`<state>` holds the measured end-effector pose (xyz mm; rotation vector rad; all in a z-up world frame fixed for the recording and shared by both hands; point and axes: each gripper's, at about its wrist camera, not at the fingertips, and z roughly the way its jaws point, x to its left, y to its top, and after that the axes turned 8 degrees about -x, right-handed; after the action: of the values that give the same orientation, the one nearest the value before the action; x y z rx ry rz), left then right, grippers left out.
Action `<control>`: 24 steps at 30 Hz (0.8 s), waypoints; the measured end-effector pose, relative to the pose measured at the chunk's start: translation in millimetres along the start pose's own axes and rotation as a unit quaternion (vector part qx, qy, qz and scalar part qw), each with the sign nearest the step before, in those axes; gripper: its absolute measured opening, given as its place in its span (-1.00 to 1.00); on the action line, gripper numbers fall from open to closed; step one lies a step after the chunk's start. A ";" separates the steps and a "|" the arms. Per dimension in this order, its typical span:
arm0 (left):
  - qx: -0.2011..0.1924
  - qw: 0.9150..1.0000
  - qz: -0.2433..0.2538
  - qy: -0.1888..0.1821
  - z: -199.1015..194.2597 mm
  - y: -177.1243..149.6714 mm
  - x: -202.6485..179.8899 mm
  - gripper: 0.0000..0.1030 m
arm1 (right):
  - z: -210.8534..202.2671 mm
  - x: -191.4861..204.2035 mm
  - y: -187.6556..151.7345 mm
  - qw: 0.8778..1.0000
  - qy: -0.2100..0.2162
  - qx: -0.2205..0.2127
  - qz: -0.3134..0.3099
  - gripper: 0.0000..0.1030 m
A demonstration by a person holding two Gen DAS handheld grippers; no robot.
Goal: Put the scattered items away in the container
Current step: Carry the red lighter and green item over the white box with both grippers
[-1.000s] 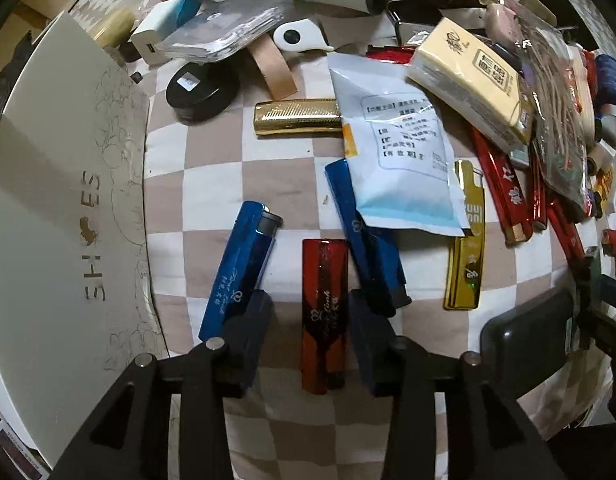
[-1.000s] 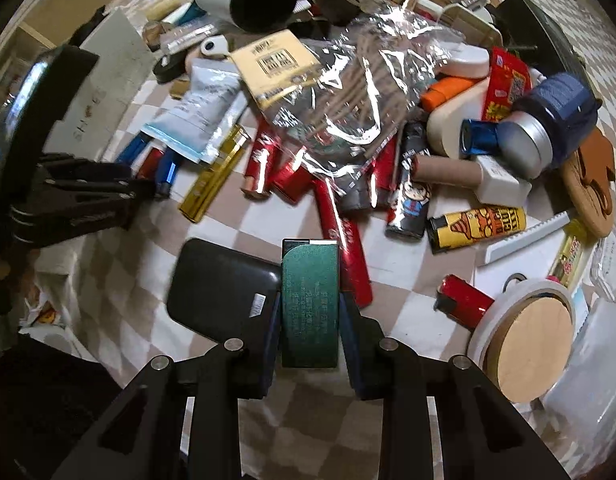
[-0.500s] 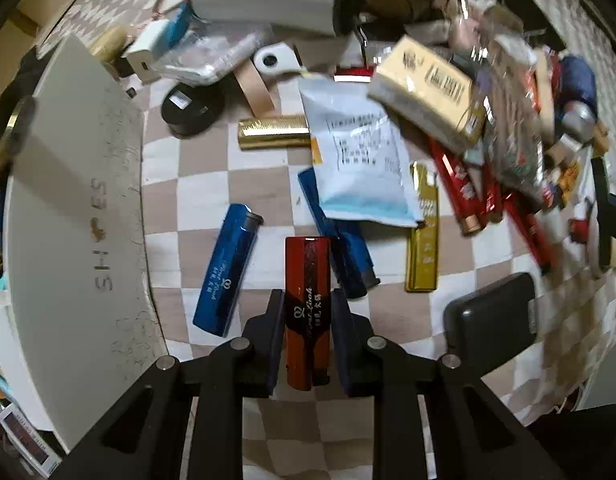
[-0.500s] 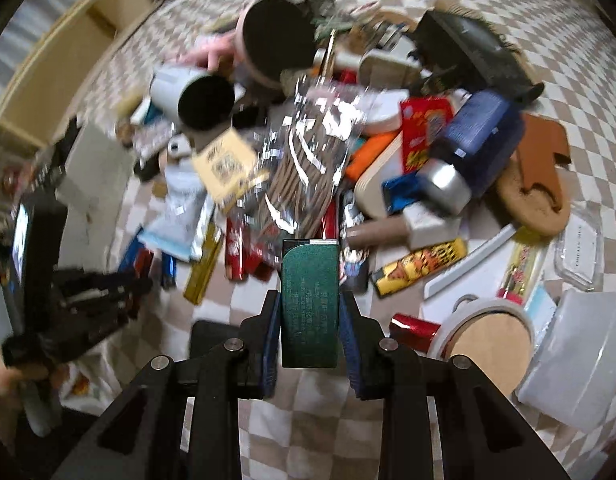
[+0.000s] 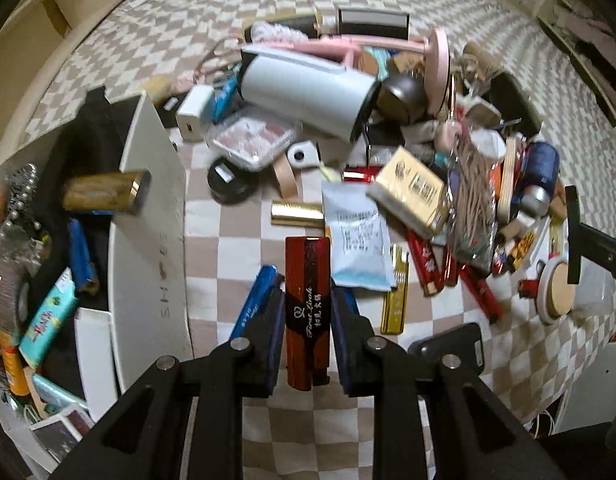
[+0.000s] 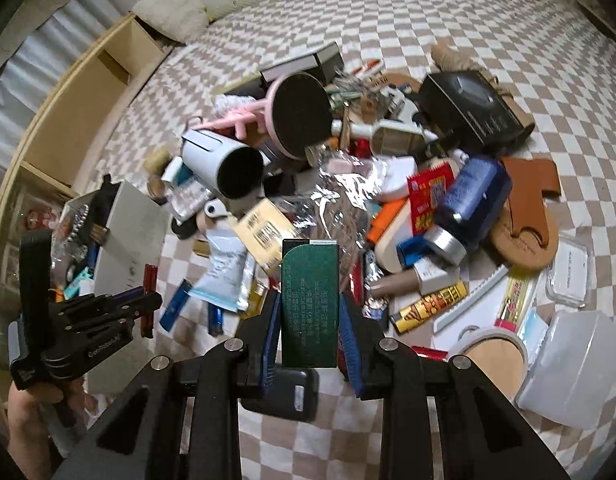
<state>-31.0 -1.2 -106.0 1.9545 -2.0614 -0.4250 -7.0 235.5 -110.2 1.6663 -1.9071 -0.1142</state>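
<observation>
Since a second ago both hand-held grippers have risen off the checkered cover, each carrying a lighter, so far more of the heap and the room now shows. The left hand-held gripper [image 5: 308, 312] has just been closing its jaws, and they are now clamped narrow on the red lighter [image 5: 307, 308], which stands lengthwise between the pads with its top end reaching past the fingertips. The right hand-held gripper [image 6: 310, 312] holds the green lighter [image 6: 310, 304] the same way, its jaws pinched on the lighter's sides. Just left of the left hand-held gripper is the white shoe box [image 5: 152, 248], the container, open-topped, its long wall lettered and already holding a blue lighter [image 5: 81, 256] and a teal packet [image 5: 48, 316]; a strip of bare checkered cover lies between the box wall and the held red lighter. A second blue lighter [image 5: 254, 296] lies on the cover just beside the left fingertip, and a dark flat case [image 5: 452, 344] sits near the right one. Beyond, the pile crowds the cover: a white tumbler [image 5: 304, 96] on its side, a pale pouch [image 5: 358, 244], a gold lighter [image 5: 394, 300]. Everything rests on a bed's brown-and-white checkered cover [image 6: 488, 20], with open cover around the pile and a wooden shelf [image 6: 88, 112] along the far left edge.
</observation>
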 end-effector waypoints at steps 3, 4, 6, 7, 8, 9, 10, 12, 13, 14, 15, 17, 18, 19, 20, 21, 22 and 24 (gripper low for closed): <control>-0.016 1.000 -0.012 -0.009 -3.7 -1.0 3.8 -0.57 | -5.0 7.1 4.6 1.000 0.005 -0.009 -0.004 -0.42; -0.021 1.000 -0.015 -0.011 -5.6 -5.1 2.4 -0.57 | -6.4 9.2 6.0 1.000 0.006 -0.012 -0.005 -0.42; -0.033 0.999 -0.017 -0.013 -9.0 -2.0 2.9 -0.57 | -8.1 12.4 8.1 1.000 0.009 -0.016 -0.005 -0.42; -0.039 0.999 -0.020 -0.015 -12.7 0.0 4.1 -0.57 | -8.8 14.0 9.1 1.000 0.011 -0.017 -0.006 -0.42; -0.044 0.999 -0.024 -0.018 -17.3 0.8 5.5 -0.57 | -9.6 15.5 10.2 1.000 0.012 -0.019 -0.007 -0.42; -0.048 0.998 -0.028 -0.022 -22.2 1.2 7.0 -0.57 | -10.5 17.0 11.1 1.000 0.012 -0.022 -0.009 -0.42; -0.052 0.998 -0.032 -0.025 -25.6 1.0 7.7 -0.57 | -11.4 18.3 12.1 1.000 0.013 -0.024 -0.010 -0.42; -0.062 0.997 -0.040 -0.028 -33.0 3.2 13.5 -0.57 | -12.9 19.4 13.7 0.999 0.013 -0.027 -0.012 -0.42; -0.066 0.996 -0.043 -0.030 -36.4 2.7 15.5 -0.57 | -13.2 19.1 14.3 0.999 0.012 -0.027 -0.011 -0.42; -0.070 0.996 -0.046 -0.033 -39.8 1.4 16.9 -0.57 | -13.5 18.9 15.0 0.999 0.012 -0.028 -0.010 -0.42; -0.073 0.995 -0.050 -0.035 -41.6 2.4 19.5 -0.57 | -13.7 18.7 15.6 0.999 0.012 -0.028 -0.009 -0.42; -0.080 0.994 -0.058 -0.037 -46.8 2.8 29.2 -0.57 | -13.7 18.4 16.8 1.000 0.010 -0.029 -0.007 -0.43; -0.085 0.994 -0.059 -0.036 -50.1 2.9 32.3 -0.57 | -13.5 18.6 17.2 0.999 0.010 -0.029 -0.006 -0.42; -0.090 0.994 -0.059 -0.034 -49.7 3.9 35.4 -0.57 | -13.3 19.2 17.7 0.999 0.010 -0.029 -0.006 -0.42; -0.095 0.993 -0.060 -0.032 -51.2 4.4 37.5 -0.57 | -13.1 19.9 18.1 0.999 0.011 -0.030 -0.006 -0.42; -0.100 0.993 -0.062 -0.032 -53.9 4.2 40.0 -0.57 | -13.0 20.8 18.4 0.999 0.011 -0.030 -0.007 -0.42; -0.104 0.992 -0.065 -0.032 -56.7 3.8 42.9 -0.57 | -13.0 22.0 18.8 0.999 0.012 -0.030 -0.007 -0.42; -0.109 0.991 -0.073 -0.036 -61.0 3.8 47.3 -0.57 | -13.3 24.7 19.5 0.999 0.015 -0.031 -0.007 -0.42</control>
<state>-13.4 -49.9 -48.7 1.9881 -1.8301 -0.7312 -18.5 220.8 -81.6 1.6313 -1.8525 -0.1512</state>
